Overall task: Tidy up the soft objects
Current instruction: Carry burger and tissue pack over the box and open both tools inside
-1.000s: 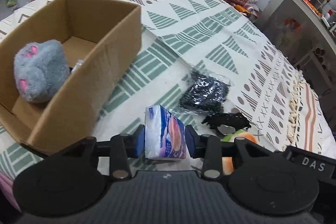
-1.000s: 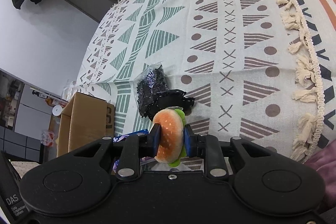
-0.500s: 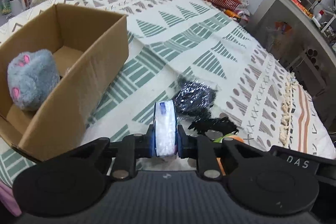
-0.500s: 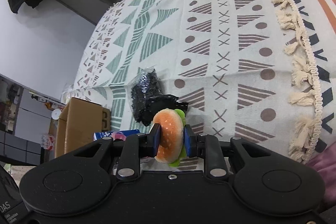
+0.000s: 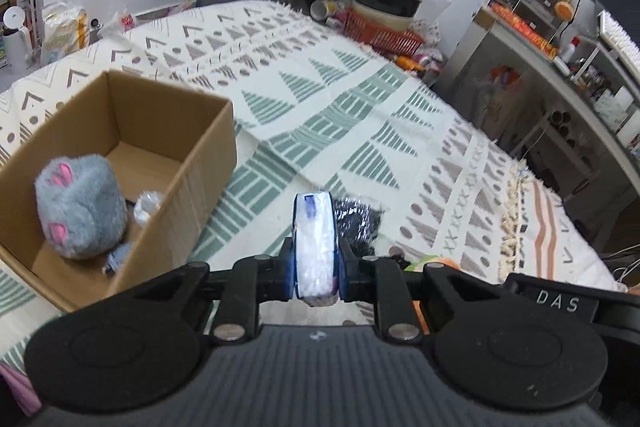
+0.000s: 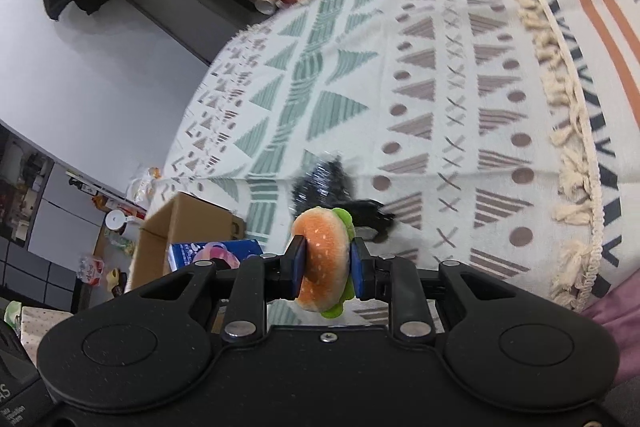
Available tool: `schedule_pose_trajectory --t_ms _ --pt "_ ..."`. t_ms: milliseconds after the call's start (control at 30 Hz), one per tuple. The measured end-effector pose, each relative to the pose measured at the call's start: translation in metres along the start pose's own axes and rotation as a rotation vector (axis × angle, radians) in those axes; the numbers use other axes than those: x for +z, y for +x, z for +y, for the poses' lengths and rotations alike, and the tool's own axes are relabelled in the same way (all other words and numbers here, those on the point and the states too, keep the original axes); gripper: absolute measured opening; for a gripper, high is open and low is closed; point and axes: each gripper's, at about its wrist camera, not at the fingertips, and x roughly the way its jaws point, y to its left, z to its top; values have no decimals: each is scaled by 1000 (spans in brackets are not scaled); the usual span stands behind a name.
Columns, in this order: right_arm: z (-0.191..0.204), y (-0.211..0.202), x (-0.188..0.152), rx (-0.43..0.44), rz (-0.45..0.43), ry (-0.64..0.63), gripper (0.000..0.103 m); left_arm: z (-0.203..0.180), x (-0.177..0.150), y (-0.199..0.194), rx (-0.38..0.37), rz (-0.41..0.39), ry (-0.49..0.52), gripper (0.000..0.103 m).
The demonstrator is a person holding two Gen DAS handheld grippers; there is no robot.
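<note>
Carrying the tissue pack (image 5: 315,247) clamped edge-on in your left gripper (image 5: 315,273), you have the cardboard box (image 5: 192,163) close on its left, nearer than your right gripper (image 6: 326,265) pinching the plush burger (image 6: 324,259)

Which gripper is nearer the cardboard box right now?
Left. The left gripper, shut on a tissue pack, is just beside the cardboard box. The right gripper, holding the plush burger, is farther away, beyond the pack.
</note>
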Motion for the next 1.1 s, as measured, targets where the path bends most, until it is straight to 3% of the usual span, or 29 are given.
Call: schedule_pose_trajectory --t_ms 467,1100 --pt "67 -22 3 38 -64 -80 24 31 34 -30 -47 -72 -39 19" --pt "143 10 -14 80 -40 -147 24 106 64 -54 -37 -136 -177 19"
